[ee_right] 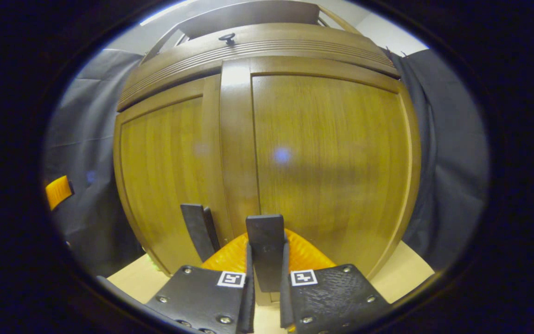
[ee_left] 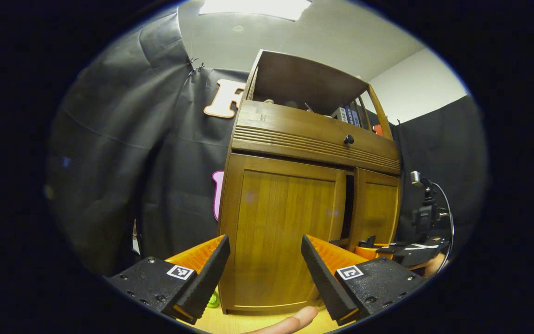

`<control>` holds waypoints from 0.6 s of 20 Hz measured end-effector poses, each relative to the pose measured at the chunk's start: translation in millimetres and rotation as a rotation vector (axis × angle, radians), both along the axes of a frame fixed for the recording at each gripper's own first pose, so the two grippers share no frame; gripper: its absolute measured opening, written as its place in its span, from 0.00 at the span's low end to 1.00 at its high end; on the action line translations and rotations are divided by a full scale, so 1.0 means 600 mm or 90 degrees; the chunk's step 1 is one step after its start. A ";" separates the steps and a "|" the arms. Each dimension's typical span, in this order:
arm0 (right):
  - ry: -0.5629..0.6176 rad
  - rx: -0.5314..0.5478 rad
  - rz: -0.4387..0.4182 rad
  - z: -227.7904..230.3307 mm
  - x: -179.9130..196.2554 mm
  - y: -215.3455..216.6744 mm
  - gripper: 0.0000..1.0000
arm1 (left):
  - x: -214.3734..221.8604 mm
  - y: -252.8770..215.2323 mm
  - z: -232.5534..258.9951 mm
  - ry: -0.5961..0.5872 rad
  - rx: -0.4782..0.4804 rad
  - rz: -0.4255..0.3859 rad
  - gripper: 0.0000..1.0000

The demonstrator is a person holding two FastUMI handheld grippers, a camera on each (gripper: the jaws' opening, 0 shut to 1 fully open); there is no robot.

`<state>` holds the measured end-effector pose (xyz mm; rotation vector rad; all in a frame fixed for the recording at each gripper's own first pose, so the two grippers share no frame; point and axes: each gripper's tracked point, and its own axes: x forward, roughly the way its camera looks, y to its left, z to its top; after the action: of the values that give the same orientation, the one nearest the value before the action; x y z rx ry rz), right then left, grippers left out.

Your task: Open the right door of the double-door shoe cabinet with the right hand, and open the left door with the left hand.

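The wooden shoe cabinet (ee_left: 290, 139) stands ahead on a pale floor. Its left door (ee_left: 285, 222) faces my left gripper (ee_left: 264, 273), which is open and short of it with nothing between its fingers. A dark gap (ee_left: 348, 204) shows between the left door and the right door (ee_left: 378, 208). In the right gripper view, my right gripper (ee_right: 265, 273) is shut on the flat black handle (ee_right: 265, 234) low on the right door (ee_right: 332, 153). The left door's own black handle (ee_right: 196, 229) sticks out just beside it. The right gripper (ee_left: 387, 250) also shows low at the right door.
A drawer with a dark knob (ee_left: 349, 138) sits above the doors, under an open shelf holding several books (ee_left: 348, 114). Black cloth (ee_left: 123, 162) hangs on both sides. A camera on a stand with a cable (ee_left: 427, 208) is at the right. A person's finger (ee_left: 295, 320) lies low between my left fingers.
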<state>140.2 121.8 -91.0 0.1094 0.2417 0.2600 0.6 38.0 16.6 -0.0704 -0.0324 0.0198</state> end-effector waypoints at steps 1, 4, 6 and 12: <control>0.000 0.003 0.004 0.003 -0.005 -0.004 0.22 | 0.000 -0.001 -0.001 0.002 0.001 -0.001 0.93; 0.000 0.006 0.016 0.006 -0.035 -0.022 0.22 | 0.002 -0.002 -0.004 0.005 0.004 -0.001 0.96; 0.008 0.014 0.017 0.002 -0.051 -0.034 0.22 | 0.003 -0.004 -0.005 0.007 0.008 -0.001 0.93; 0.008 0.013 0.026 0.006 -0.087 -0.063 0.21 | 0.002 -0.018 -0.007 0.009 0.026 -0.008 0.93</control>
<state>88.1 83.7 -87.5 0.1269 0.2539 0.3030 2.1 27.4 12.2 -0.0296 -0.0186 0.0077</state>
